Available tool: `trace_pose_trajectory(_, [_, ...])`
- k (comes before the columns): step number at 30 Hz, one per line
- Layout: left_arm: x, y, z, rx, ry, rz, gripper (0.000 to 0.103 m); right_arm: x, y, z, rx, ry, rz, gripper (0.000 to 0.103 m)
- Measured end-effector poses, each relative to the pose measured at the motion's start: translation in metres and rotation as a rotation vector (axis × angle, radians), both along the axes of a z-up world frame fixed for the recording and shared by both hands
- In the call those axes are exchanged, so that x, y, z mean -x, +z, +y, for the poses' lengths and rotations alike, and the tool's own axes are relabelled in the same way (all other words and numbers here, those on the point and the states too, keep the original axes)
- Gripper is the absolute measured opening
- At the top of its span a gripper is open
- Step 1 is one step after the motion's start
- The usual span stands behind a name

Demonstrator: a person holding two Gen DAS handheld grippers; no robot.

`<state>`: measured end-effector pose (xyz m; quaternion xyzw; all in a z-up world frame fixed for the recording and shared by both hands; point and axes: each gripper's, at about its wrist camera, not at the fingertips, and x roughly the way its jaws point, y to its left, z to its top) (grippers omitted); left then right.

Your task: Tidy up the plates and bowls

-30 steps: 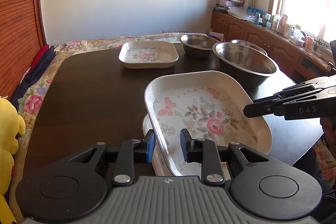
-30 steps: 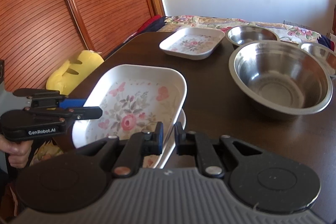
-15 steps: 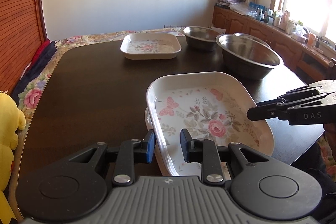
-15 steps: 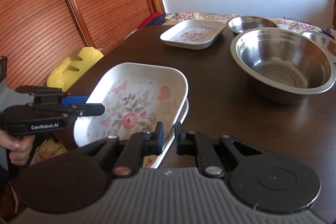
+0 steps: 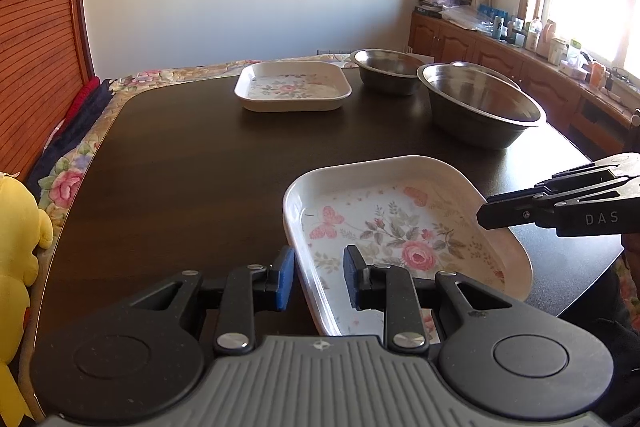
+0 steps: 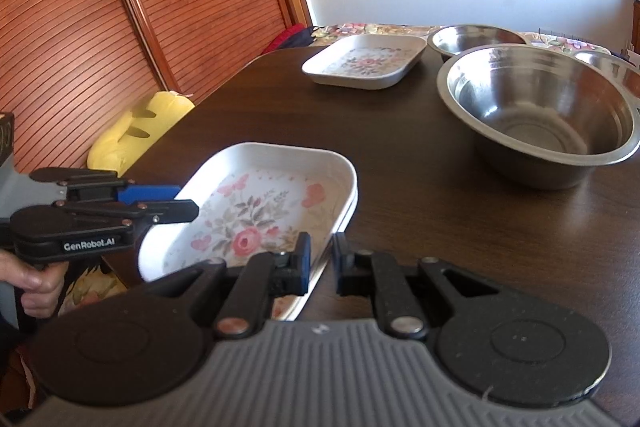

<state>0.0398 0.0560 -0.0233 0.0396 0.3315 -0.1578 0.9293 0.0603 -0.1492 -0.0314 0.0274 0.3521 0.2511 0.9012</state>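
Tongs pinched narrow on both sides of the floral plate point(image 5: 400, 227), glossy white, rounded-rectangular, printed with roses and butterflies: left tongs point(image 5: 319, 277) over its near-left rim, right tongs point(image 6: 322, 263) over its near-right rim. Lowered since a second ago from a lifted tilt, now nested flat in a matching lower plate point(image 6: 341, 227) at the near corner of the dark, smooth counter point(image 5: 180, 167), just inside its edge. Broad bare wood ahead and to the left; farther off, a second floral plate point(image 5: 292, 91) beside a small steel bowl point(image 5: 386, 67), with a large shiny steel bowl point(image 5: 480, 107) nearer on the right.
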Motion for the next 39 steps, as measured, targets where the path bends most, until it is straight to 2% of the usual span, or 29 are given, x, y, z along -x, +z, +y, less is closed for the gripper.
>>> trace_pose_trajectory(7, [0.001,0.001,0.003,0.005,0.007,-0.007,0.028,0.002,0.002,-0.002,-0.012,-0.005,-0.012,0.013])
trace_pose_trajectory(14, [0.000,0.006,0.007,0.016,0.015,-0.018,0.037,0.004,0.009,-0.003,-0.011,-0.007,-0.044,0.013])
trace_pose_trajectory(16, [-0.001,0.007,0.007,0.017,0.017,-0.020,0.044,0.004,0.010,-0.004,-0.012,-0.007,-0.049,0.013])
trace_pose_trajectory(18, [-0.002,0.008,0.007,0.018,0.023,-0.025,0.060,0.003,0.012,-0.004,-0.015,-0.007,-0.053,0.013])
trace_pose_trajectory(20, [-0.003,0.009,0.009,0.026,0.026,-0.029,0.066,0.002,0.014,-0.004,-0.015,-0.009,-0.057,0.013])
trace_pose_trajectory(23, [-0.004,0.011,0.010,0.038,0.037,-0.040,0.083,0.001,0.016,-0.004,-0.017,-0.012,-0.062,0.013])
trace_pose_trajectory(27, [-0.006,0.014,0.010,0.027,0.053,-0.061,0.094,0.000,0.018,-0.006,-0.019,-0.018,-0.068,0.014])
trace_pose_trajectory(30, [-0.007,0.016,0.011,0.021,0.071,-0.070,0.102,-0.002,0.020,-0.008,-0.024,-0.027,-0.072,0.019])
trace_pose_trajectory(32, [-0.009,0.017,0.011,0.012,0.076,-0.071,0.103,-0.003,0.022,-0.009,-0.025,-0.041,-0.081,0.044])
trace_pose_trajectory(36, [-0.013,0.018,0.011,-0.013,0.095,-0.056,0.103,-0.006,0.026,-0.011,-0.027,-0.053,-0.100,0.046])
trace_pose_trajectory(39, [-0.017,0.020,0.012,-0.019,0.103,-0.045,0.103,-0.010,0.029,-0.013,-0.031,-0.066,-0.111,0.051])
